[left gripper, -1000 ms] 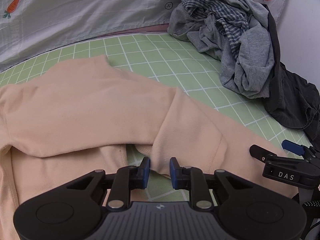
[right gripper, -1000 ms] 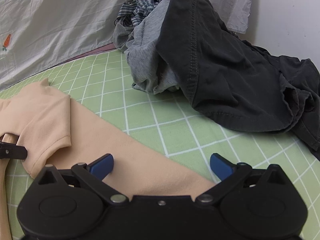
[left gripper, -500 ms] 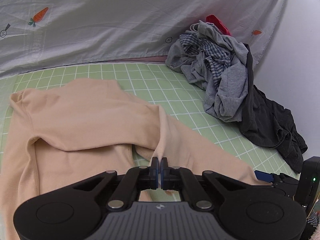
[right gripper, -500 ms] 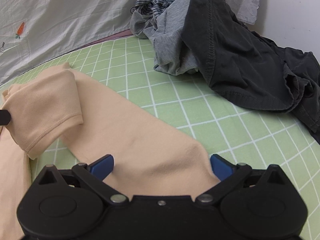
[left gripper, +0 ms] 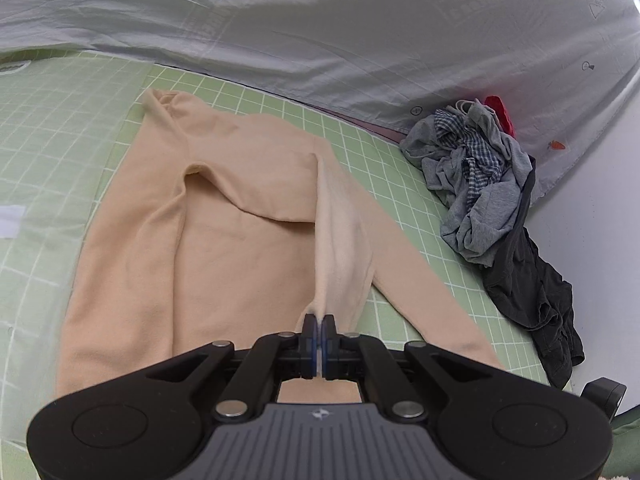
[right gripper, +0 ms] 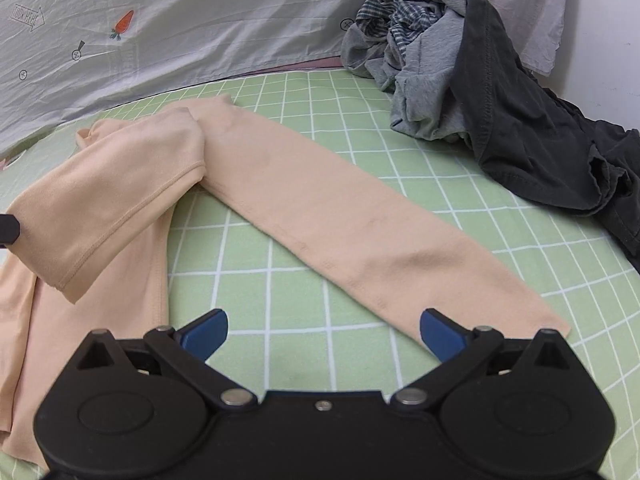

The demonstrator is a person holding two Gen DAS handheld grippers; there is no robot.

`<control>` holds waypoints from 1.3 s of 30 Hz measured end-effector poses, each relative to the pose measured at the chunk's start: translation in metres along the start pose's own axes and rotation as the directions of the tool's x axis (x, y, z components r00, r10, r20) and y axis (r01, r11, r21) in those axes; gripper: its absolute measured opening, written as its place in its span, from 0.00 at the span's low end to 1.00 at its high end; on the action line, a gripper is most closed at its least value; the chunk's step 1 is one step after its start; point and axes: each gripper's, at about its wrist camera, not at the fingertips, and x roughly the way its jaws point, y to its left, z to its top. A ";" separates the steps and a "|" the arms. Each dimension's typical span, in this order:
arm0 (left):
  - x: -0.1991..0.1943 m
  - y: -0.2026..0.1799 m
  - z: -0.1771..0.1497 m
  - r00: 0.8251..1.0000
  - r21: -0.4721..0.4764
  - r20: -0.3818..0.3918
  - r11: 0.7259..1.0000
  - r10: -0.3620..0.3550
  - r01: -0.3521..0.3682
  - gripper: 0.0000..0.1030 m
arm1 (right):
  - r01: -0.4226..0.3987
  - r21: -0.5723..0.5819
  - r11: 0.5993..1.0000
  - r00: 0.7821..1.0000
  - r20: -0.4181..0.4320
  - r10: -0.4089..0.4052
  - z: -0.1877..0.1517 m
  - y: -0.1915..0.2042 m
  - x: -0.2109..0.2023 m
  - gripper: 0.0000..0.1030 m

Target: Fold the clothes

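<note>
A peach long-sleeved top (left gripper: pixel 224 216) lies spread on the green grid mat (left gripper: pixel 60 120). My left gripper (left gripper: pixel 319 334) is shut on the top's hem and holds that fold (left gripper: pixel 340 240) lifted above the mat. In the right wrist view the lifted hem (right gripper: pixel 108 208) hangs at the left and one long sleeve (right gripper: pixel 340 224) lies flat, running toward my right gripper (right gripper: pixel 324 330). The right gripper is open and empty, just above the mat beside the sleeve's cuff (right gripper: pixel 532 312).
A pile of grey, plaid and black clothes (left gripper: pixel 488 196) sits at the mat's right, also in the right wrist view (right gripper: pixel 460 60). A grey sheet with carrot prints (left gripper: pixel 320 32) drapes behind. A white wall (left gripper: pixel 600 240) is at the right.
My left gripper closed on the hem and lifted it up and back. My right gripper pulled back off the sleeve and stayed open.
</note>
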 end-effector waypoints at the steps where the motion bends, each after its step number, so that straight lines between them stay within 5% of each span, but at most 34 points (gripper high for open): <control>1: -0.005 0.006 -0.002 1.000 -0.015 0.004 1.000 0.007 -0.007 0.02 | -0.002 -0.004 1.000 1.000 0.001 0.002 -0.001 0.004 -0.002 1.00; 18: -0.062 0.096 -0.044 0.995 -0.271 -0.013 0.957 0.103 -0.103 0.02 | -0.059 -0.102 0.993 0.998 0.005 0.060 -0.028 0.068 -0.041 1.00; 30: -0.067 0.128 -0.071 0.982 -0.319 -0.107 0.930 0.155 -0.181 0.02 | -0.058 -0.105 0.993 0.998 0.009 0.059 -0.039 0.086 -0.053 1.00; 39: -0.052 0.131 -0.085 0.955 -0.257 -0.198 0.929 0.220 -0.267 0.03 | -0.050 -0.100 0.994 0.999 -0.003 0.050 -0.046 0.083 -0.055 1.00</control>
